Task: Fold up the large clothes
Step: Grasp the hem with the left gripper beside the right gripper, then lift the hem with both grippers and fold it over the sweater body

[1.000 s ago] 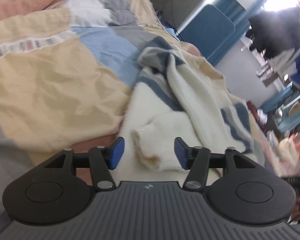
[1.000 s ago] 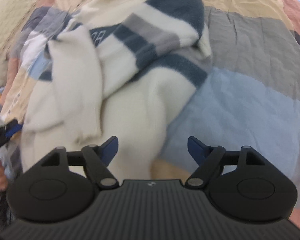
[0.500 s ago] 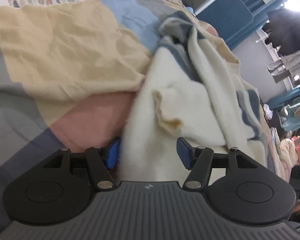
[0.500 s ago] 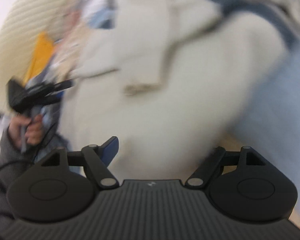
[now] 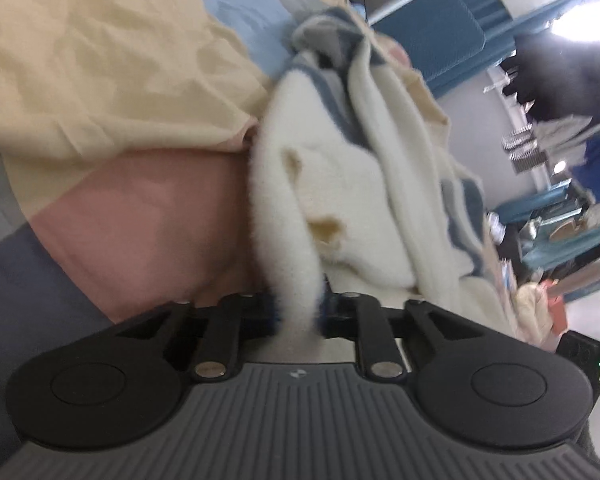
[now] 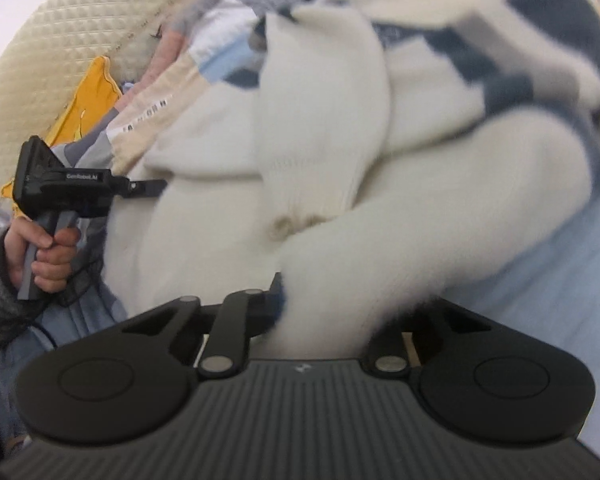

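— Where is the sweater, and what do your grippers have?

— Your cream sweater (image 5: 332,184) with blue and grey stripes lies crumpled on the patchwork bedspread (image 5: 112,92), filling the centre of the left wrist view from about 12 o'clock down to 6. Your left gripper (image 5: 298,312) is clenched on a fuzzy white edge of it: the jaws stand close together with the fabric pinched between them at 6 o'clock.

— And the right?

— In the right wrist view the sweater (image 6: 340,140) spreads from 10 o'clock round to 3, a ribbed cuff hanging near the centre. Your right gripper (image 6: 324,320) has a thick fuzzy fold running down between its jaws at 6 o'clock. The left finger (image 6: 276,300) presses against the fold; the right one is hidden under the fabric, yet the linkage sits drawn in, so you are grasping the sweater there too. The frame is blurred.

— Anything else around you?

— At 9 o'clock in the right wrist view your left hand (image 6: 40,248) grips the handle of the other device, its tip reaching into the sweater's edge. A yellow cloth (image 6: 84,104) and a cream quilted headboard (image 6: 72,28) sit at 10 o'clock. In the left wrist view a blue padded panel (image 5: 432,36) stands at 1 o'clock beyond the bed.
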The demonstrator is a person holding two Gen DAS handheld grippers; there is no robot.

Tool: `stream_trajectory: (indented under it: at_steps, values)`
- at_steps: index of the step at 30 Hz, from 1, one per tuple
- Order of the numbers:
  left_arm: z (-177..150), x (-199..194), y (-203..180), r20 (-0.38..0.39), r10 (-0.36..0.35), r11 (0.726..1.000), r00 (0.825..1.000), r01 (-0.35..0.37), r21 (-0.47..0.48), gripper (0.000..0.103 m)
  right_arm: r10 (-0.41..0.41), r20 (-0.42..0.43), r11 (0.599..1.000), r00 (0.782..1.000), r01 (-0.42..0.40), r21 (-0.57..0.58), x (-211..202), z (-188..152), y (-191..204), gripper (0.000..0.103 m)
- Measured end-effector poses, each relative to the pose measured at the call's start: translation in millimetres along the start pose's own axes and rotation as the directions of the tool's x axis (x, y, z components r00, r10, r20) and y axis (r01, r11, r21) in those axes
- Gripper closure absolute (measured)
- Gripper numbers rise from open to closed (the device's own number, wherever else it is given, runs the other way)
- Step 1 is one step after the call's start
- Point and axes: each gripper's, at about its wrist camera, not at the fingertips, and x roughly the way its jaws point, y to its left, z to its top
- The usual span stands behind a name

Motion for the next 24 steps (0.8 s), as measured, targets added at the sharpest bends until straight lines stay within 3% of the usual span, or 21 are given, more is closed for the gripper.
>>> stream_trajectory:
  at_steps: [4, 10, 14, 19, 24]
  values:
    - [9.5, -22.3, -12.5, 0.077, -0.112, 0.993, 0.991, 0.113, -0.017, 0.089, -0.035, 0.083, 0.998, 0.996, 0.038, -0.046, -22.1, 16.1, 11.6, 0.081]
    - [36.9, -62.5, -31.9, 0.191, -0.249, 0.963, 0.95, 0.263, -0.054, 0.091, -0.038, 0.171, 0.996, 0.985, 0.024, 0.083, -66.3, 41.8, 22.3, 0.082]
    - [46.4, -93.0, -39.5, 0.238, -0.334, 0.932, 0.912, 0.357, -0.063, 0.091, 0.017, 0.35, 0.987, 0.936, -0.072, 0.145, -108.1, 34.4, 32.5, 0.082]
    - [44.6, -151.6, -59.4, 0.257, -0.422, 0.9, 0.869, 0.435, 0.006, 0.091, 0.079, 0.51, 0.965, 0.856, -0.193, 0.175, -152.0, 6.2, 57.0, 0.082]
    - [18.9, -209.4, -74.1, 0.245, -0.452, 0.892, 0.857, 0.442, 0.1, 0.091, 0.109, 0.551, 0.936, 0.827, -0.273, 0.224, -179.8, -26.8, 81.6, 0.082]
